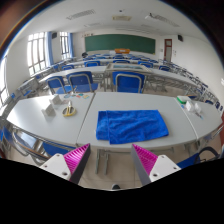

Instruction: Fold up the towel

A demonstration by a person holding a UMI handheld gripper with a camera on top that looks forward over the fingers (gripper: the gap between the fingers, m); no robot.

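A blue towel lies flat and spread out on a white desk, just ahead of my fingers. My gripper hovers in front of the desk's near edge, above the floor. Its two fingers, with pink pads, stand wide apart and hold nothing. The towel's near edge lies a little beyond the fingertips.
A second white desk stands at the left, with a small round object on it. A green item sits at the right desk's far corner. Rows of desks with blue chairs fill the room up to a green chalkboard.
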